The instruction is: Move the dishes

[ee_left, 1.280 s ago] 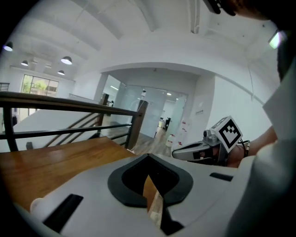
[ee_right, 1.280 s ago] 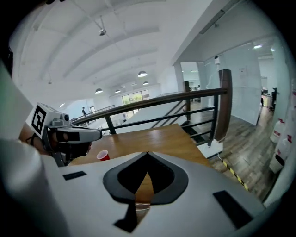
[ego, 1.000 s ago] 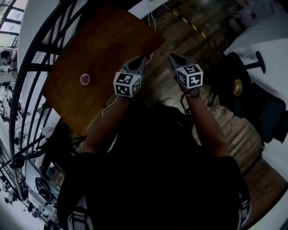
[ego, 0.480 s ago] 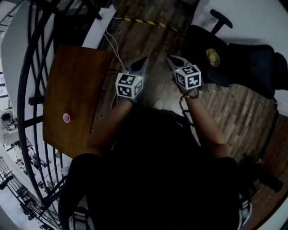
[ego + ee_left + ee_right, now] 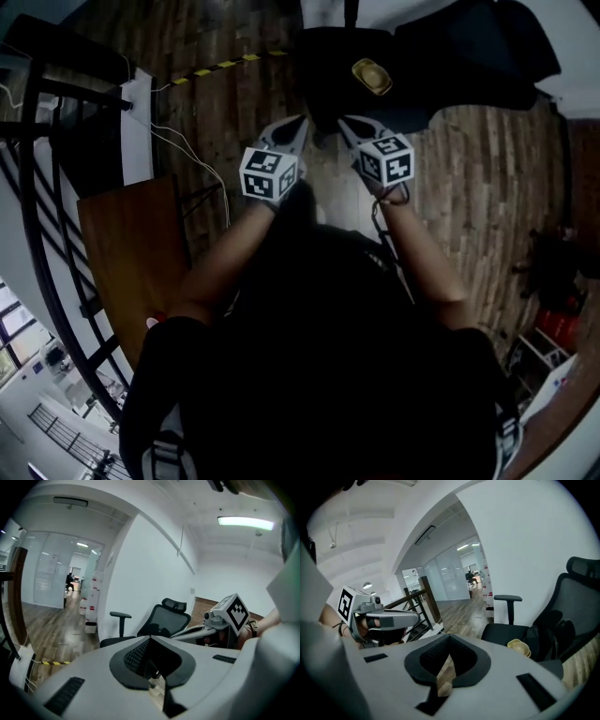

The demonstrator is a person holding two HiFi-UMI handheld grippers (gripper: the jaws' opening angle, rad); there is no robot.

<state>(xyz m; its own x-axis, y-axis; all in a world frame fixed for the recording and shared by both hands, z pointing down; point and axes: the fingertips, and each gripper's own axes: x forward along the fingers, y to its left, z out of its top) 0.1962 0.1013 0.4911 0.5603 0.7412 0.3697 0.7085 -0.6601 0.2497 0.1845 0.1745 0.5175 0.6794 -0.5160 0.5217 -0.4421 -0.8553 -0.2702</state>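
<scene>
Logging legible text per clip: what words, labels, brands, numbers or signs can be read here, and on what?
No text is readable in any view.
Left black-and-white marker cube, right black-and-white marker cube: square patterns, no letters.
White stacked containers with red bands: print too small to read.
Yellow-and-black striped floor tape: no words.

Seen from above, the person wears a dark top [image 5: 319,375] that leaves the forearms bare. The pale grey, wedge-shaped left gripper [image 5: 300,120] and right gripper [image 5: 343,121] have ribbed black jaw linings. Each carries a white cube with black square markers [image 5: 269,175]. A thin black cord [image 5: 382,208] loops at the right wrist.
</scene>
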